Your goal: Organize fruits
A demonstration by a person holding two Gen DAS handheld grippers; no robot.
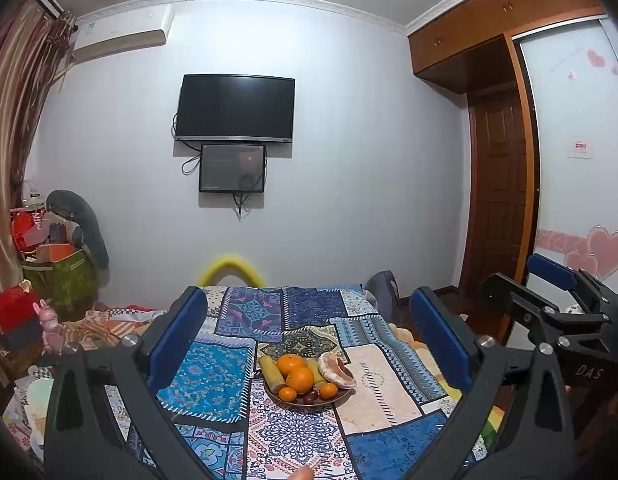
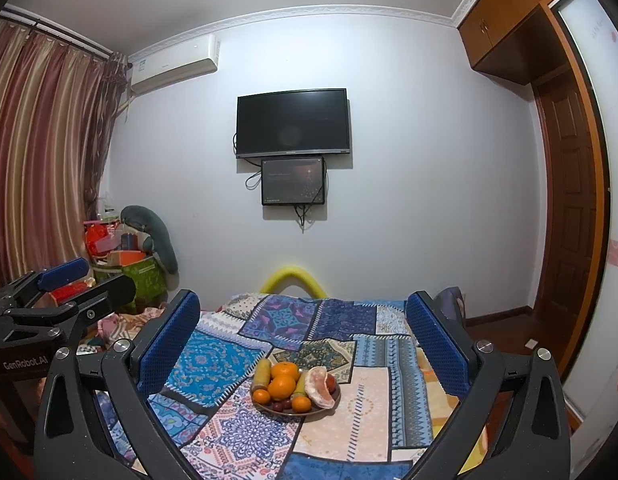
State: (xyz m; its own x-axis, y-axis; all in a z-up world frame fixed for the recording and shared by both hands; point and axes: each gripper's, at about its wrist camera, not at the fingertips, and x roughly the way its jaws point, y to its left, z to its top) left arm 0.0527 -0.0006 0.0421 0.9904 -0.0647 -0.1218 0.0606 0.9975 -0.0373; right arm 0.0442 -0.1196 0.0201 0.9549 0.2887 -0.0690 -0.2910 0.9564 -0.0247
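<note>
A brown plate (image 1: 333, 401) of fruit sits on a patchwork cloth (image 1: 373, 392). It holds several oranges (image 1: 300, 379), a peeled pomelo piece (image 1: 337, 370), yellow-green sticks (image 1: 271, 370) and dark red fruits (image 1: 309, 397). My left gripper (image 1: 309, 332) is open and empty, held above and short of the plate. My right gripper (image 2: 305, 336) is open and empty, also short of the plate (image 2: 329, 402), whose oranges (image 2: 282, 386) and pomelo (image 2: 320, 387) show there. The right gripper also shows at the right in the left wrist view (image 1: 549, 284), the left at the left in the right wrist view (image 2: 65, 284).
The cloth covers a table (image 2: 369, 412) that runs toward a white wall with a TV (image 1: 235, 108). A yellow arch (image 1: 231, 270) stands at the table's far end. Boxes and bags (image 1: 57, 268) are piled at the left, a wooden wardrobe (image 1: 497, 216) at the right.
</note>
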